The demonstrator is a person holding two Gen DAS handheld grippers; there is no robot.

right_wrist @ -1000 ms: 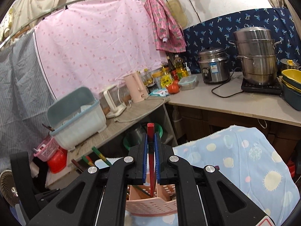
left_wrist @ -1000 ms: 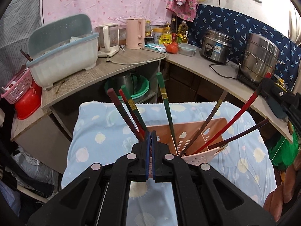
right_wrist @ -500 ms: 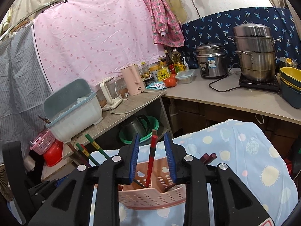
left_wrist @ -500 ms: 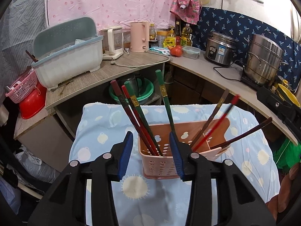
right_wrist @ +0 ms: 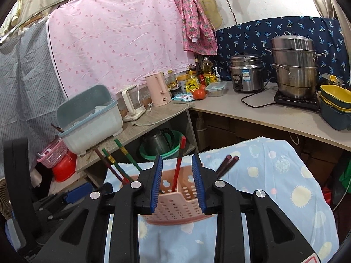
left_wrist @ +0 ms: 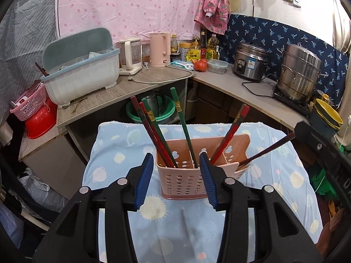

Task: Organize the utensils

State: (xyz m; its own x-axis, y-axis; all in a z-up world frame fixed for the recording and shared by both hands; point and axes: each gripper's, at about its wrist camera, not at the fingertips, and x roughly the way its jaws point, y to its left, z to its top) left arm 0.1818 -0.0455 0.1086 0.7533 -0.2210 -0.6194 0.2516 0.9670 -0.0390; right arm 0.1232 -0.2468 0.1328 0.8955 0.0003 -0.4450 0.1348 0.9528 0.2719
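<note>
Left hand-held gripper [left_wrist: 175, 180] opening, blue pads either side of the pink basket [left_wrist: 184, 183] without pressing on it. Right hand-held gripper [right_wrist: 178, 186] parted and empty, one red chopstick [right_wrist: 178, 164] loose in the gap. Basket upright on the sun-and-planet cloth [left_wrist: 131, 144] over the desk, divided inside, perforated walls. Left compartment: red and green chopsticks [left_wrist: 153, 135] leaning left. Right compartments: red-brown pair [left_wrist: 230, 135], dark chopstick [left_wrist: 267, 149] tipped low over the rim. Bare cloth all around the basket.
</note>
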